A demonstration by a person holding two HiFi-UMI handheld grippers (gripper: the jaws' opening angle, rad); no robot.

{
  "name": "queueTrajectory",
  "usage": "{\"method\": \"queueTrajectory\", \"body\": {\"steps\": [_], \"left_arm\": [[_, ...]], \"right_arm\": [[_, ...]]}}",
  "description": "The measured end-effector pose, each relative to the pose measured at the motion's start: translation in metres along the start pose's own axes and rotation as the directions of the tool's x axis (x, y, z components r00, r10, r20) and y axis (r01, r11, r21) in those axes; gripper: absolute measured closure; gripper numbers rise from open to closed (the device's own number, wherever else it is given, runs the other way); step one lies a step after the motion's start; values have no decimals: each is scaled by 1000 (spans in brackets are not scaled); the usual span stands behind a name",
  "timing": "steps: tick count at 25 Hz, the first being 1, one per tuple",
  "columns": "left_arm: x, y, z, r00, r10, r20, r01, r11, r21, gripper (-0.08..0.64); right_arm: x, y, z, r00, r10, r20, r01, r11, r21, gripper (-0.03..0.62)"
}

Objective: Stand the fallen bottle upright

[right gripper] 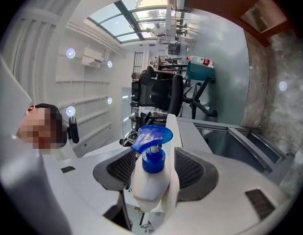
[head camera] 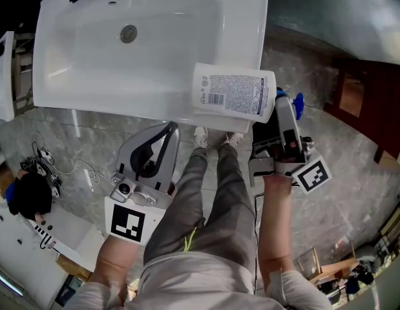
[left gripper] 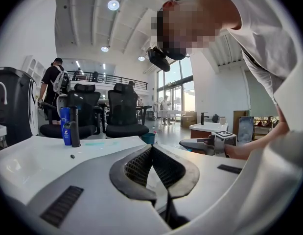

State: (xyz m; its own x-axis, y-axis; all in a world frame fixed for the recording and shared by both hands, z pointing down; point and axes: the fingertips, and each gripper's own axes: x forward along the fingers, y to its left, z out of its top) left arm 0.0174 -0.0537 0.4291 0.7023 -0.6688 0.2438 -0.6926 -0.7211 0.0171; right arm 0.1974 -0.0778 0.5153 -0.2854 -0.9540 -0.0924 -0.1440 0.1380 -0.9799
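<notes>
L claw point(head camera: 170, 129) is held at lower left, just short of the front rim of the sink point(head camera: 70, 76). Its jaws are seen shut tip to tip, w/ nothing between. The bottle point(head camera: 232, 93), white w/ printed label, is found on its side across the sink's front-right corner, not upright; contact w/ rim cannot be confirmed. R claw point(head camera: 280, 103) is closed on the bottle's neck end, w/ the blue pump head point(right gripper: 152, 137) turned toward its camera.
</notes>
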Motion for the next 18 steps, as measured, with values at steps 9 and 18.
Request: {"method": "queueTrajectory", "body": {"steps": [9, 18], "left_arm": [[1, 0, -3, 1000, 6, -3, -6, 1000, -9, 545], [3, -3, -8, 1000, 7, -2, -7, 1000, -17, 545]], "right_arm": [[1, -2, 0, 1000, 18, 22, -19, 999, 50, 360], [1, -6, 2, 998, 47, 34, -49, 996, 79, 422]]}}
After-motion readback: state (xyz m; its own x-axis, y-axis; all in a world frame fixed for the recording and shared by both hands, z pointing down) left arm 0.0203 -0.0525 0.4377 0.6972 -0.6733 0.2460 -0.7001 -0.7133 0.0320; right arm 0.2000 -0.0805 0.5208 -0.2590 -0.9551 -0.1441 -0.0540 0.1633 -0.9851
